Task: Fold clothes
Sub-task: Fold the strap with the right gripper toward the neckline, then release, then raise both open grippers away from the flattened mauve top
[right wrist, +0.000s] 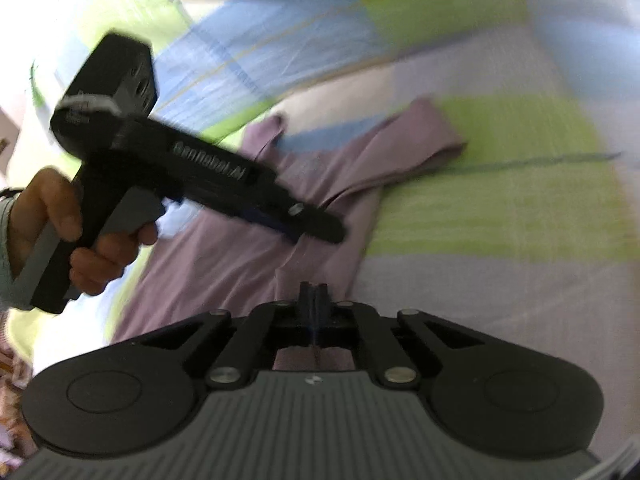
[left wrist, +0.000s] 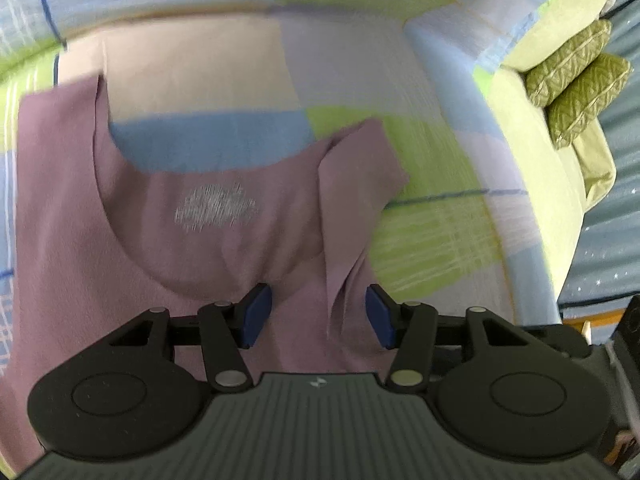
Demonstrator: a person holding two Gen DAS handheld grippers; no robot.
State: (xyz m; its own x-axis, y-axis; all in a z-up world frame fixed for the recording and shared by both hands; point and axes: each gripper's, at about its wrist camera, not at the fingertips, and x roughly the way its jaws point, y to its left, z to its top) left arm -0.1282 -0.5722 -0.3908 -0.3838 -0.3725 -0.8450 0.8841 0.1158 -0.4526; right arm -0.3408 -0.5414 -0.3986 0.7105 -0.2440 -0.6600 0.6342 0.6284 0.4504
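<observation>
Left wrist view: my left gripper (left wrist: 318,312) fills the bottom of the frame, its blue pads (left wrist: 256,314) spread apart with mauve cloth lying between them, not pressed by either pad. That cloth is the mauve top (left wrist: 168,248), spread across the centre and left of the frame on a checked bedspread (left wrist: 436,224) of green, blue and pale lilac squares. Its scooped neckline opens toward the top of the frame, a whitish printed patch (left wrist: 216,208) just below it. One shoulder strap lies at the upper left; the other, right of centre, is folded over on itself with a raised crease running down toward the pads. Two green patterned cushions (left wrist: 576,88) sit at the upper right on a plain green pillow. Right wrist view, blurred: my right gripper (right wrist: 315,294) at bottom centre has its fingers pressed together; whether a bit of cloth is caught between them I cannot tell. The top runs from the centre up toward the right. My left hand (right wrist: 64,232) at the left edge grips the handle of the left gripper, which slants down to the cloth at centre.
</observation>
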